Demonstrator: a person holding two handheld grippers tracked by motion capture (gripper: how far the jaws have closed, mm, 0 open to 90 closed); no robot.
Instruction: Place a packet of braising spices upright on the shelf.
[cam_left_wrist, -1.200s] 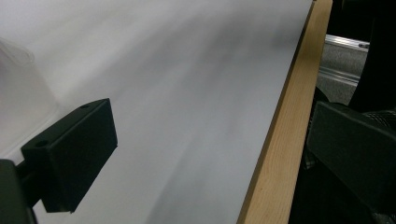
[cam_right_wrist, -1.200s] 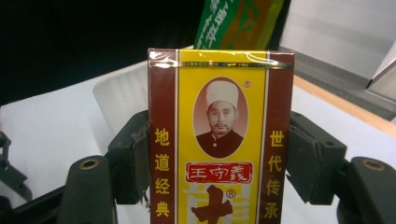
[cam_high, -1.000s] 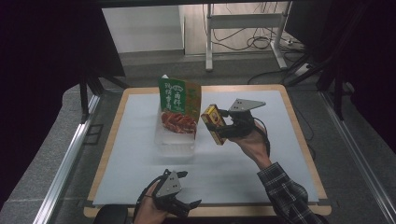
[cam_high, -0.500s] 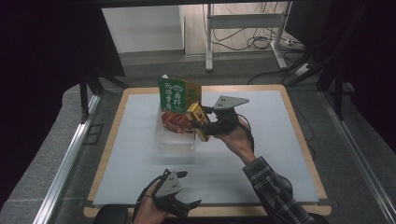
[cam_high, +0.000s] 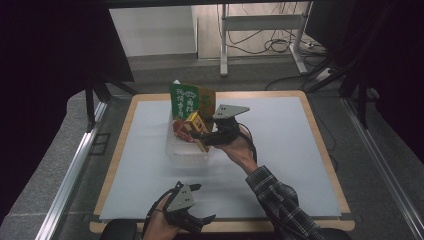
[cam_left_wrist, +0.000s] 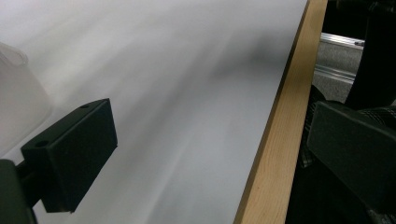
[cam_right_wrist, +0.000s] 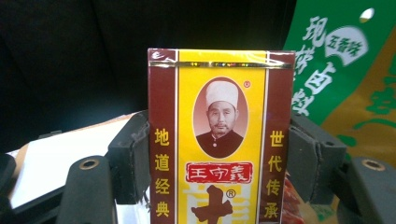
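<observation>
My right gripper (cam_high: 200, 136) is shut on a small yellow and maroon box (cam_high: 197, 130) with Chinese print, held over a clear plastic container (cam_high: 176, 150) in the middle of the table. In the right gripper view the box (cam_right_wrist: 219, 140) stands upright between both black pads (cam_right_wrist: 128, 158). A green and orange packet (cam_high: 190, 99) stands in the container behind the box, and its printed side (cam_right_wrist: 341, 70) is at the right. My left gripper (cam_high: 197, 202) rests low near the table's front edge, open, with nothing between its pads (cam_left_wrist: 70, 154).
A white mat (cam_high: 280, 150) covers a wooden-edged table (cam_high: 320, 145). The table's wooden front edge (cam_left_wrist: 275, 140) runs past my left gripper. A dark floor, a metal rail at the left and cables at the back surround the table.
My right gripper has carried the box leftward and slightly down, from beside the container to over it. The left gripper has stayed put.
</observation>
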